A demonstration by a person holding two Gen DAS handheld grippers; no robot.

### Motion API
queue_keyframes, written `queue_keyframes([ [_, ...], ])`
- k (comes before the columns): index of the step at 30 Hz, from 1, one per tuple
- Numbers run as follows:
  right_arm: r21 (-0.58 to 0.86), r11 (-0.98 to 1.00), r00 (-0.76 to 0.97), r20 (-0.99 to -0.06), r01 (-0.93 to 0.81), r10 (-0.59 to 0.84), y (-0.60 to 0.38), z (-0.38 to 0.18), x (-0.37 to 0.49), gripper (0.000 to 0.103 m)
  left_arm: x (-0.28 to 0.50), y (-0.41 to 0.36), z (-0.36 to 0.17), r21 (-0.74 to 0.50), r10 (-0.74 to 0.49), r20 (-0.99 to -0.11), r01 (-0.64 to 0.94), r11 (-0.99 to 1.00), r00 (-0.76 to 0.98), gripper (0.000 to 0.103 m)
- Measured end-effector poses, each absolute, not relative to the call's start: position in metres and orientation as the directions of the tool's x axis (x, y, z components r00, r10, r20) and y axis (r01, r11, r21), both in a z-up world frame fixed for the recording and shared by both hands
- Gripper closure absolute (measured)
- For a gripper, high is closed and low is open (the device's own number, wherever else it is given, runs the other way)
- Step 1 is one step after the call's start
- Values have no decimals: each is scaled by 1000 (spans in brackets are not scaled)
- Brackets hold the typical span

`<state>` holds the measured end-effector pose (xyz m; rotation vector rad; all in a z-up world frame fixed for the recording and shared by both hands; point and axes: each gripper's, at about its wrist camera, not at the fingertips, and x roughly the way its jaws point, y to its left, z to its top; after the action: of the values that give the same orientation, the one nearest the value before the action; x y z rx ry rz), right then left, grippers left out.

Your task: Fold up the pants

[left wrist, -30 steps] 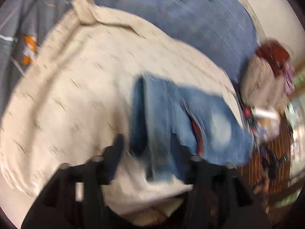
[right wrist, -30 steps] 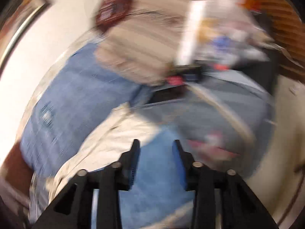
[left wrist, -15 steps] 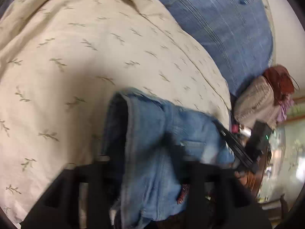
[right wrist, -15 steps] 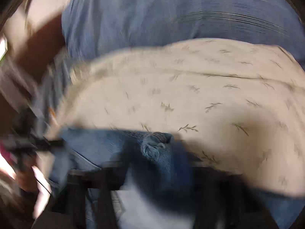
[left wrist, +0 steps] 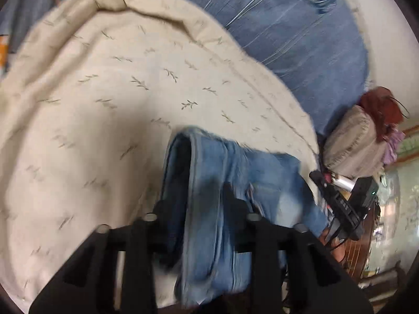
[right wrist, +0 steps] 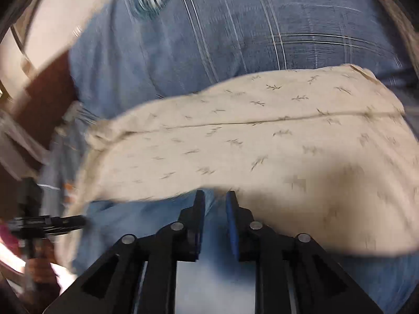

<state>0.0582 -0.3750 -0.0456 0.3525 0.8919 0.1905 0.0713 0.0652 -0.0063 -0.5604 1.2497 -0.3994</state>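
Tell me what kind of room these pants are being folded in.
Most likely a bedroom. The jeans lie on a cream leaf-print quilt spread over a blue striped bedsheet, and a beige pillow sits at the bed's edge.

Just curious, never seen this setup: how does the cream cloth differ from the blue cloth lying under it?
The cream blanket carries small leaf sprigs; the blue bedcover carries pale stripes. The blanket is rumpled, with a rolled edge, whereas the bedcover lies flatter. The blanket lies on the bedcover and bears the jeans.

Left gripper (left wrist: 200,204) clamped on cloth, right gripper (right wrist: 214,206) fingers narrowly parted
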Motion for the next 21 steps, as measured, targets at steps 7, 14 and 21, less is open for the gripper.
queue_keyframes([
  [7,672,741,510,-637,-1,578,-376,-72,-58,49,-13,76,-17,-748,-720,-650,-38,662,243,26],
  [14,793,604,382,-585,84,715,-349,-123,-61,38,-18,44,-55,-743,-731,-669,-99,662,136,24],
  [21,813,581,498,-518,33,696,-347,-101,-34,103,11,53,-32,-714,-687,-699,-130,688,198,78],
])
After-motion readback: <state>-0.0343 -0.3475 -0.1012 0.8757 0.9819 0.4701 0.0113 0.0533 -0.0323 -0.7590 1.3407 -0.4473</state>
